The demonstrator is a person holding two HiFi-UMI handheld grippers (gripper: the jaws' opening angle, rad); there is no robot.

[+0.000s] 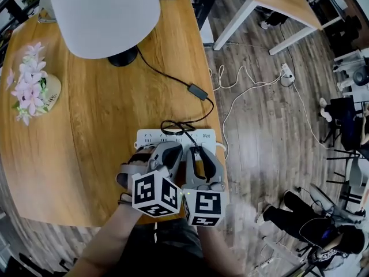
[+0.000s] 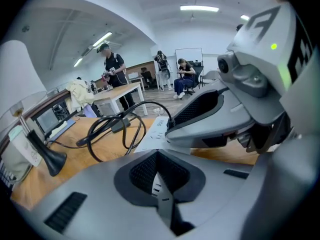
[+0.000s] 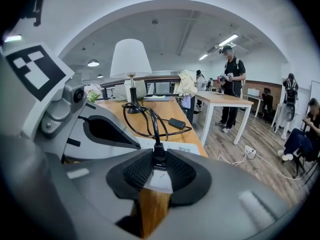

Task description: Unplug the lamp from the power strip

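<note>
The lamp (image 1: 104, 10) stands at the back of the wooden table (image 1: 98, 143). Its black cable (image 1: 173, 74) runs through an inline switch (image 1: 198, 91) and loops down to the white power strip (image 1: 204, 136) near the front edge. In the right gripper view the black plug (image 3: 159, 160) sits upright in the strip (image 3: 175, 146), and my right gripper (image 3: 159, 168) is shut on it, one pad on each side. My left gripper (image 1: 163, 150) is just left of it, shut with nothing held, its tips down over the strip (image 2: 155, 131). The right gripper's fingers (image 2: 210, 114) fill the left gripper view's right side.
Pink artificial flowers (image 1: 26, 82) lie at the table's left edge. The cable loops (image 2: 115, 129) rest on the table just behind the strip. White cords (image 1: 248, 91) trail over the floor to the right beside a white table (image 1: 277, 4). People (image 3: 230, 84) stand and sit farther off.
</note>
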